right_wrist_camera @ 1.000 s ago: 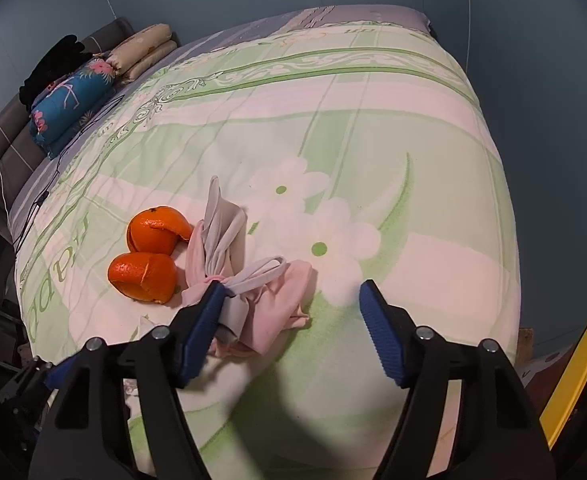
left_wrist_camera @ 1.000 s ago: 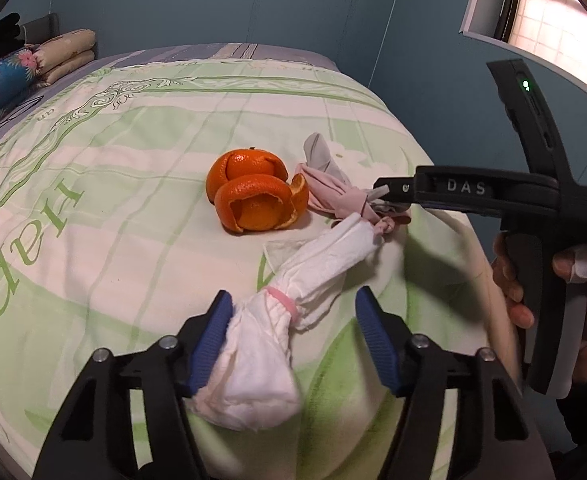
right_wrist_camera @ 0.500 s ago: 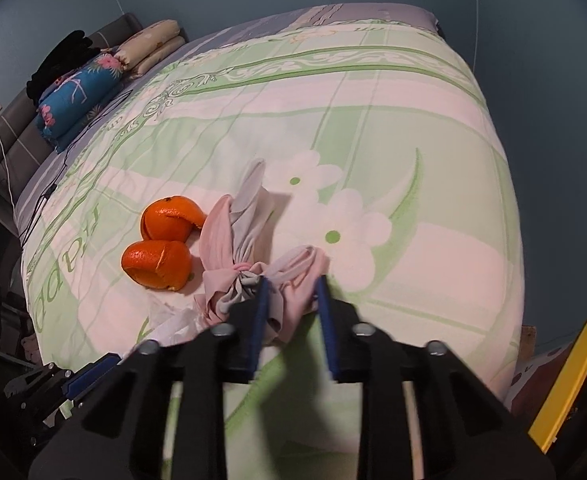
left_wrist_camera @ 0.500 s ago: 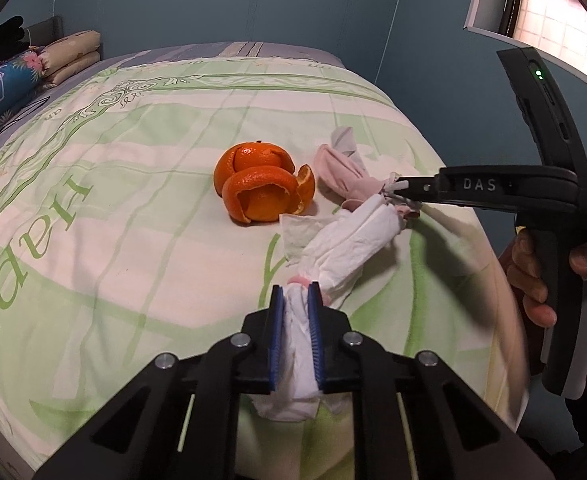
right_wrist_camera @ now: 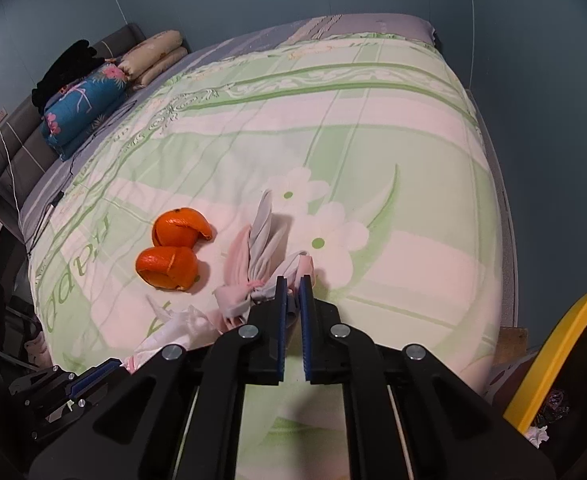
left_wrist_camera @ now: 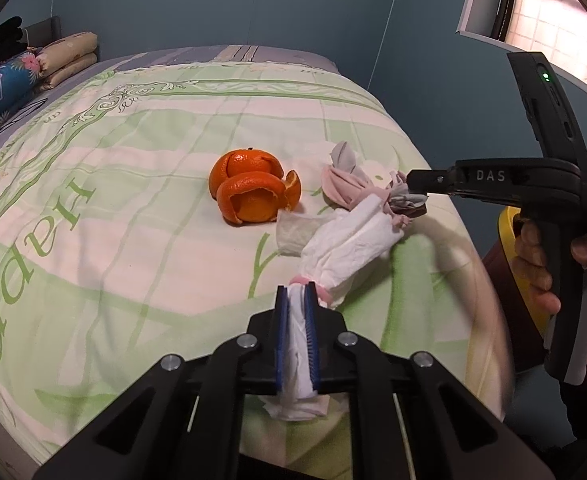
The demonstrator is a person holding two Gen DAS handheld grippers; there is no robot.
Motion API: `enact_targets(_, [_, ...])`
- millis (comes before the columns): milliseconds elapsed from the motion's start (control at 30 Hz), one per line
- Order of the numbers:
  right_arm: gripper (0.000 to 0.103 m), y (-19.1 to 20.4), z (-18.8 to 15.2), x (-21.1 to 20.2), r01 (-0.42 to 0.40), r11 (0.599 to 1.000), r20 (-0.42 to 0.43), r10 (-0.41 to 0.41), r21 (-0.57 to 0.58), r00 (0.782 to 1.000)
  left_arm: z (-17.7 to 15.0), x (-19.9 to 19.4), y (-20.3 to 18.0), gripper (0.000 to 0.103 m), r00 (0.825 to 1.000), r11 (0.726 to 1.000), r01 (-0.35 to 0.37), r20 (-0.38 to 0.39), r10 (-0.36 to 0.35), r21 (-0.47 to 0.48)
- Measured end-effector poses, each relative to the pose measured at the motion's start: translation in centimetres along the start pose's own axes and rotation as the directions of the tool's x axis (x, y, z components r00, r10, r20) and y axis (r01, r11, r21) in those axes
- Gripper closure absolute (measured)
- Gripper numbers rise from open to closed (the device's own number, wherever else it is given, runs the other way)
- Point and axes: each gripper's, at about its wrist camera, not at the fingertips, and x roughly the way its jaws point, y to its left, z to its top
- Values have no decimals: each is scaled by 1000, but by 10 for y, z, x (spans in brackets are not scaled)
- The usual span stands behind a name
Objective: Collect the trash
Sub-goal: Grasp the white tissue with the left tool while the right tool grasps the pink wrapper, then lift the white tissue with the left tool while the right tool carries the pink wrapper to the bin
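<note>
A: L gripper (left_wrist_camera: 296, 300) state?
B: Clamped on white tissue bundle (left_wrist_camera: 345, 240), near bed edge. R gripper (right_wrist_camera: 290, 292) pinched pink-grey cloth wad (right_wrist_camera: 253, 256).
A: Surroundings?
B: Orange peels (left_wrist_camera: 253, 196) just beside both, on green quilt (left_wrist_camera: 133, 200).

I see a white tissue bundle (left_wrist_camera: 343, 246) tied with a pink band, its near end pinched flat and the rest lying long on the bed. Just past it is a pink and grey cloth bundle (right_wrist_camera: 259, 258), knotted in the middle, one end pinched too. Beside them sit two curled orange peels (left_wrist_camera: 251, 192), touching each other.
</note>
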Motion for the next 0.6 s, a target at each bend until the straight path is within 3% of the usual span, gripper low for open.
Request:
enact_targets(333, [102, 0, 2, -24, -4, 1000, 48, 6, -27, 999, 1, -28, 10, 95, 999, 999, 12, 33, -11, -50])
enact_targets(600, [101, 9, -3, -19, -64, 994, -3, 64, -84, 998, -2, -52, 34, 95, 997, 991, -3, 71, 13, -130])
